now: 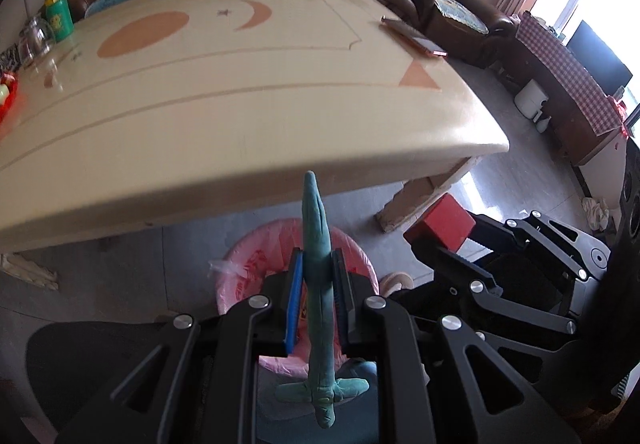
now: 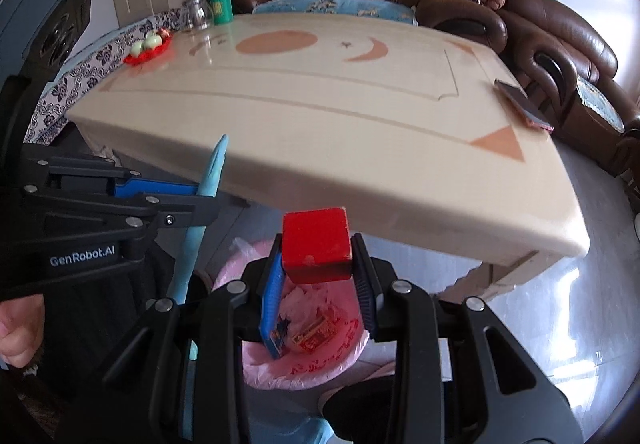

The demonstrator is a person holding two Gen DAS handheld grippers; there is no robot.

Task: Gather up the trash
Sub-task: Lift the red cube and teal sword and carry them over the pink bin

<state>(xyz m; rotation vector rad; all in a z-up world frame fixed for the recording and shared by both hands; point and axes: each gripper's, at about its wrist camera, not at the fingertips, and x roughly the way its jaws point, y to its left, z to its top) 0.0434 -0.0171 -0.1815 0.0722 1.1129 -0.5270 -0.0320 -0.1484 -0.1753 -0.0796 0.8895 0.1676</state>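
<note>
The left gripper (image 1: 316, 276) was clamped on a teal toy (image 1: 318, 284); the right gripper (image 2: 318, 276) was closed on a red block (image 2: 316, 244). Both were held above the pink-lined bin (image 2: 320, 360), lower centre of frame, below the table (image 2: 320, 116). Drop step judged at hand; jaws to be opened over the bin mouth.

My left hand-held gripper (image 1: 316, 300): matt black plastic links, bright metal rivets, ribbed blue pad; it pinches a soft, matt teal clay-like strip (image 1: 318, 284). My right hand-held gripper (image 2: 318, 284), same build, clamps a red block (image 2: 316, 244), painted, scuffed at the edges. At 12 o'clock, the worktop (image 2: 320, 124): smooth, semi-gloss cream. Below, the bin liner (image 2: 340, 356): thin, glossy pink plastic film. Sofa (image 2: 560, 36): shiny brown leather.
</note>
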